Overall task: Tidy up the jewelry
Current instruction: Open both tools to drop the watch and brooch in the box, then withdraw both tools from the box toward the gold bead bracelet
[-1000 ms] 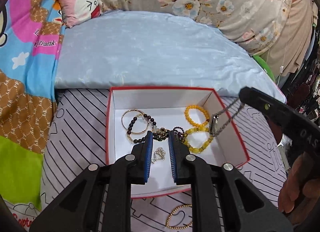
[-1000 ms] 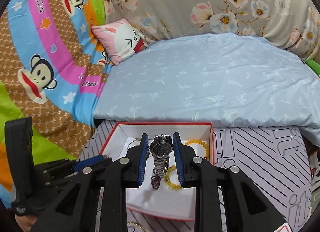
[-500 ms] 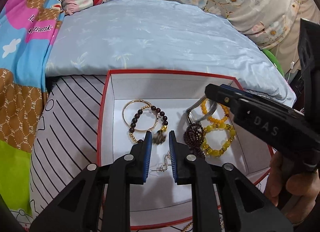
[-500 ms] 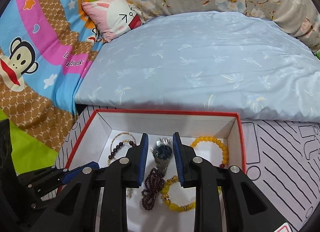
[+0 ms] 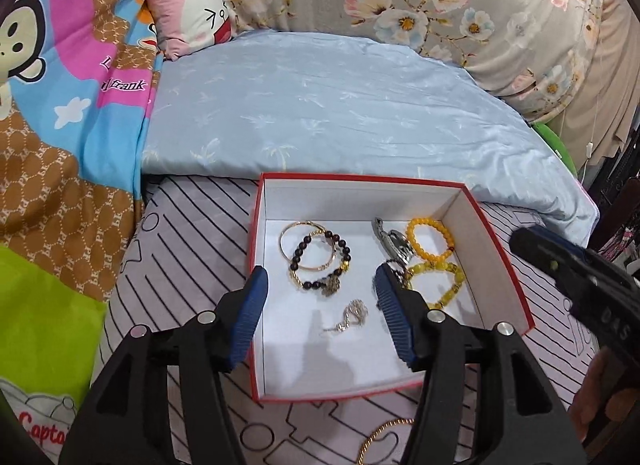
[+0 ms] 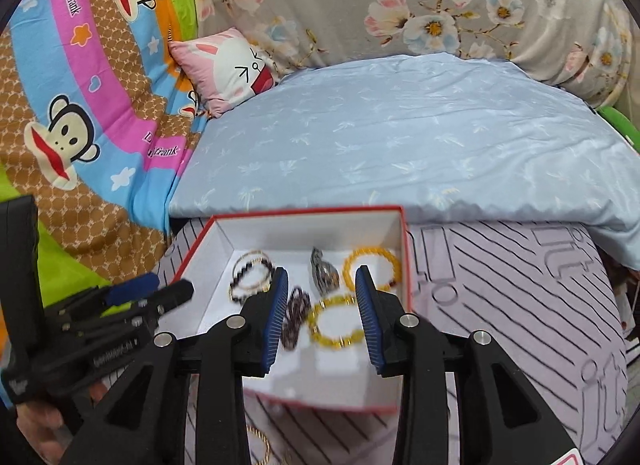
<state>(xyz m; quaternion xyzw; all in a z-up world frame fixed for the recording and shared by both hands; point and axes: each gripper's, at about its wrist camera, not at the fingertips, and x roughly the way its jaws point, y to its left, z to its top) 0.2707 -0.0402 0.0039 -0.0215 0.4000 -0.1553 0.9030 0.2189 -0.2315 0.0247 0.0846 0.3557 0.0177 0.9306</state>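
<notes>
A red box (image 5: 256, 265) with a white inside sits on the striped sheet. In it lie a gold bangle (image 5: 306, 243), a dark bead bracelet (image 5: 320, 261), a silver charm (image 5: 352, 315), a watch (image 5: 394, 243) and two yellow bead bracelets (image 5: 430, 237). My left gripper (image 5: 320, 277) hovers over the box's near half, its jaws opening wide with nothing pressed between the pads. My right gripper (image 6: 322, 277) hangs above the watch (image 6: 324, 275) and a purple bead bracelet (image 6: 296, 317), its jaws opening and holding nothing.
A gold chain bracelet (image 5: 384, 437) lies on the sheet just in front of the box. A light blue quilt (image 5: 340, 113) rises behind the box. A cartoon blanket (image 5: 60, 125) and a pink pillow (image 5: 188, 21) lie on the left. A person's hand (image 6: 40, 425) holds the left gripper.
The right gripper lowered the watch into the box and let it go. The left gripper let go of the dark bead bracelet and spread wide. Both grippers drew back a little.
</notes>
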